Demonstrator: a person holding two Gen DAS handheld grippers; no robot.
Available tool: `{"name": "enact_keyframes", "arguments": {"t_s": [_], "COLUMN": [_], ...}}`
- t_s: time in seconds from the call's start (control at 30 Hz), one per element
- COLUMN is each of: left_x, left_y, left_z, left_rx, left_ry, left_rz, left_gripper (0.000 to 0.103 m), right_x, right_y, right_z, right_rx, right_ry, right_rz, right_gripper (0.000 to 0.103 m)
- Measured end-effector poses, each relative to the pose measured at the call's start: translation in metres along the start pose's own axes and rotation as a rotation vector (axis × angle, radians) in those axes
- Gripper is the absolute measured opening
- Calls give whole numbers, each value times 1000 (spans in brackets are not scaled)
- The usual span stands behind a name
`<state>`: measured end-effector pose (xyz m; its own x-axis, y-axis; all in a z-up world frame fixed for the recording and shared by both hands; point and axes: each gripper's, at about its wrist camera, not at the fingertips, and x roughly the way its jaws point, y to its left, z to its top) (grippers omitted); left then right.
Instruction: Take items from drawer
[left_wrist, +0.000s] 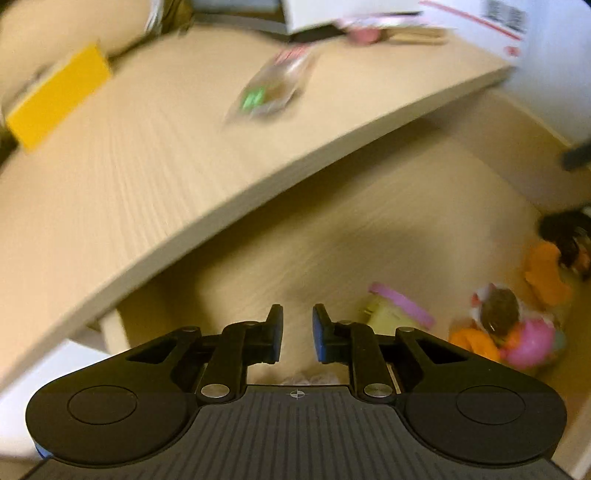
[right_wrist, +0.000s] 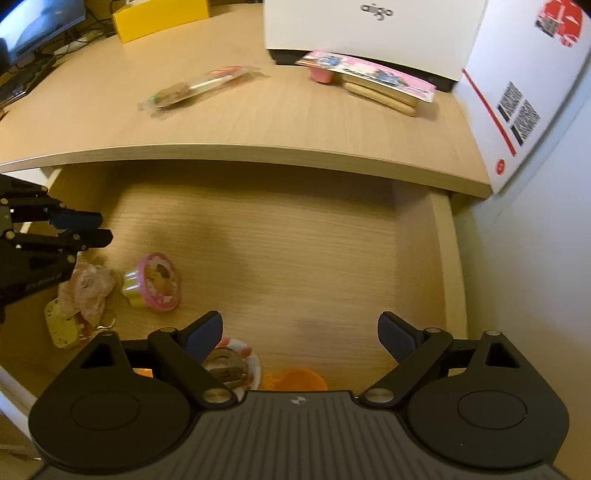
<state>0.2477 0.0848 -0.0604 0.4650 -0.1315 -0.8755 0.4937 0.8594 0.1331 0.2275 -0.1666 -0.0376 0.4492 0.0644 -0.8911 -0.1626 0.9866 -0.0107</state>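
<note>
The open wooden drawer (right_wrist: 314, 251) lies below the desk edge. A yellow cup with a pink lid (right_wrist: 155, 282) lies on its side at the drawer's left, seen again as the pink-lidded cup (left_wrist: 397, 308). Beside it are a crumpled pinkish wrapper (right_wrist: 88, 290) and a yellow keychain (right_wrist: 64, 325). A round snack pack (right_wrist: 232, 363) and an orange item (right_wrist: 295, 380) sit under my right gripper (right_wrist: 301, 334), which is wide open and empty. My left gripper (left_wrist: 298, 332) hovers over the drawer's left side, left of the cup, with a narrow empty gap between its fingers.
On the desk top (right_wrist: 258, 122) lie a clear packet (right_wrist: 195, 86), a pink cup under a pink card (right_wrist: 369, 74), wooden sticks (right_wrist: 384, 98), a yellow box (right_wrist: 159, 16), a white box (right_wrist: 369, 29) and a parcel box (right_wrist: 524, 92). The drawer's right wall (right_wrist: 447, 258) borders a white wall.
</note>
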Motion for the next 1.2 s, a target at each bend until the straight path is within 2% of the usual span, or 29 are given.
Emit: {"name": "enact_keyframes", "arguments": {"t_s": [0.1, 0.23, 0.3, 0.47, 0.5, 0.57, 0.63, 0.7, 0.77, 0.83, 0.9, 1.0, 1.07, 1.13, 1.2], "left_x": [24, 46, 46, 47, 48, 48, 49, 49, 49, 47, 29, -1, -12, -10, 0], "left_y": [5, 1, 0, -2, -1, 0, -2, -5, -4, 11, 18, 12, 2, -12, -30], "left_z": [9, 14, 13, 18, 20, 22, 22, 23, 25, 26, 25, 26, 23, 23, 32], "left_rx": [-52, -40, -35, 6, 8, 13, 31, 51, 45, -11, -39, 25, 90, 148, 161], "left_ry": [43, 94, 86, 96, 99, 104, 110, 117, 121, 118, 70, 17, 14, 22, 41], "left_rz": [-17, -47, -75, -123, -132, -158, -203, -231, -250, -267, -285, -388, -433, -432, -395], "left_gripper": [20, 20, 18, 19, 22, 34, 54, 62, 62, 57, 56, 56, 57, 57, 57], "right_x": [3, 4, 5, 7, 8, 9, 10, 10, 10, 10, 8, 6, 5, 5, 6], "right_y": [-7, -10, -12, -19, -20, -20, -19, -17, -16, -15, -15, -18, -20, -17, -16], "right_z": [0, -1, -1, -6, -6, -8, -7, -7, -7, -7, -6, -2, 1, 1, 0], "right_rx": [27, 43, 51, 82, 85, 89, 89, 85, 83, 82, 83, 86, 88, 89, 87], "right_ry": [5, 3, 1, 10, 13, 17, 20, 21, 21, 18, 10, -7, -16, -18, -17], "right_rz": [-8, -6, -4, -2, -2, 0, 3, 7, 10, 7, 3, 0, 0, 0, 4], "right_gripper": [92, 92, 92, 92, 92, 92, 92, 92, 92, 92, 92, 92, 92, 92, 92]}}
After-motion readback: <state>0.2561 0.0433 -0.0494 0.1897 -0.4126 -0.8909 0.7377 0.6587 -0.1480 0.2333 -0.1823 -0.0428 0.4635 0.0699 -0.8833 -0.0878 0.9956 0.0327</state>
